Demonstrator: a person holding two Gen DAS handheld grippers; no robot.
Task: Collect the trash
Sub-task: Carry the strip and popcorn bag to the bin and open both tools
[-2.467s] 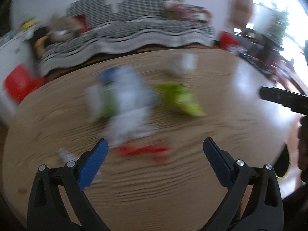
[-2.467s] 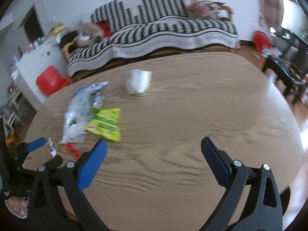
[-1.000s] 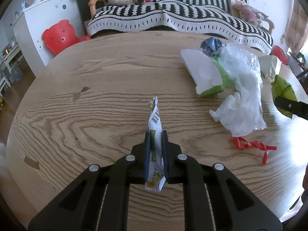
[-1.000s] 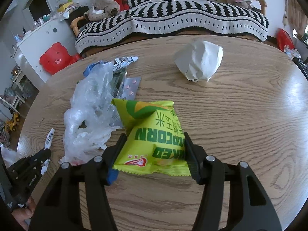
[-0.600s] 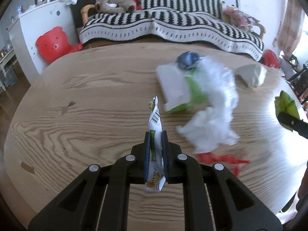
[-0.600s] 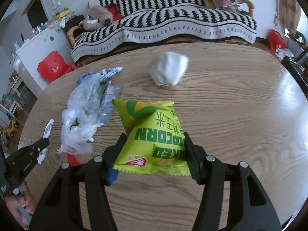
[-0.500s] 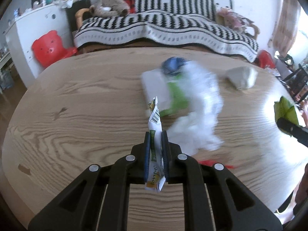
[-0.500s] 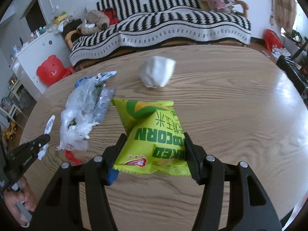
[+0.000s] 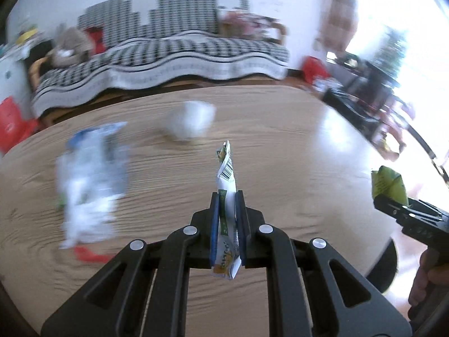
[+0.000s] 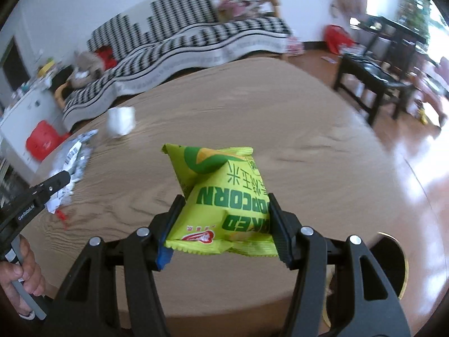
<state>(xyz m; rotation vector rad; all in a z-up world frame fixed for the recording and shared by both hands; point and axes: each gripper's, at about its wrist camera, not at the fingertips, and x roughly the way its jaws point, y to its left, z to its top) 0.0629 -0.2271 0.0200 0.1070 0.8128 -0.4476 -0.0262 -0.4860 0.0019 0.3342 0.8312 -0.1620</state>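
Motion blur smears the clear plastic bag (image 9: 89, 179), the crumpled white paper (image 9: 190, 122) and the red scrap (image 9: 88, 255) on the tabletop (image 9: 280, 154), so their details are lost. The left tool (image 9: 227, 219) is clenched flat on a thin torn wrapper (image 9: 226, 177) that stands upright above the wood. The right tool (image 10: 224, 224), about half open, grips a green popcorn bag (image 10: 221, 193) held over the tabletop.

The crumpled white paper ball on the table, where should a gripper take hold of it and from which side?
Grip the crumpled white paper ball across its rounded middle, coming down from above. It sits alone on the wooden table, clear of the other litter, and looks bulky but squashable, so wide-open jaws probably work best.
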